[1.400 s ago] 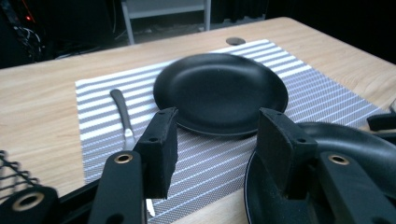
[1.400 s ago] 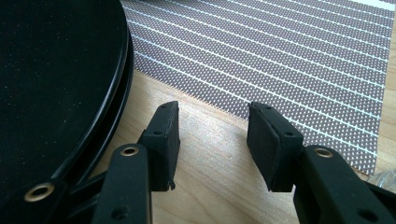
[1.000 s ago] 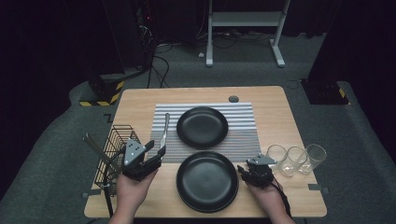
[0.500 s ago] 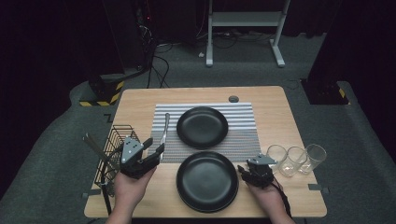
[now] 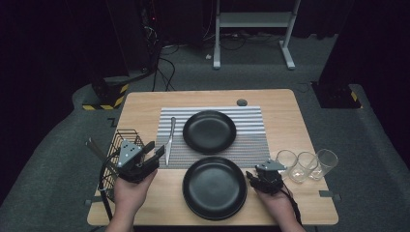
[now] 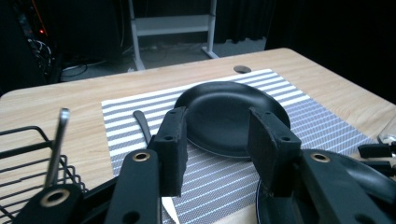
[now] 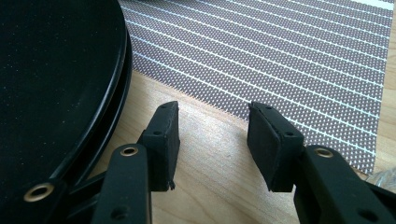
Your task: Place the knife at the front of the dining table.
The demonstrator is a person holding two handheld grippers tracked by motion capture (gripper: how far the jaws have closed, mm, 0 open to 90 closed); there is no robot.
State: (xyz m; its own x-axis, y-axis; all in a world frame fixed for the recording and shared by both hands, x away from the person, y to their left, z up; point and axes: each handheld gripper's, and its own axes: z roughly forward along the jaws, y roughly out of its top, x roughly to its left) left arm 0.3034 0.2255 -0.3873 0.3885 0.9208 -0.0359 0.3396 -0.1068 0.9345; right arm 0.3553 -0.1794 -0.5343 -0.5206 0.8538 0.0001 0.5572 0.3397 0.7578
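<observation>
At the table's near left edge, the left gripper hovers just beside a silver table knife, its black jaws apart and empty, having just been closing somewhat. To take the knife well, the jaws should probably straddle the handle squarely before pinching (a skewed bite risks a slip). The knife lies lengthwise on the left margin of the grey striped placemat, slim and metallic, next to the far round black plate. The right gripper rests with jaws parted and empty beside the near round black plate.
</observation>
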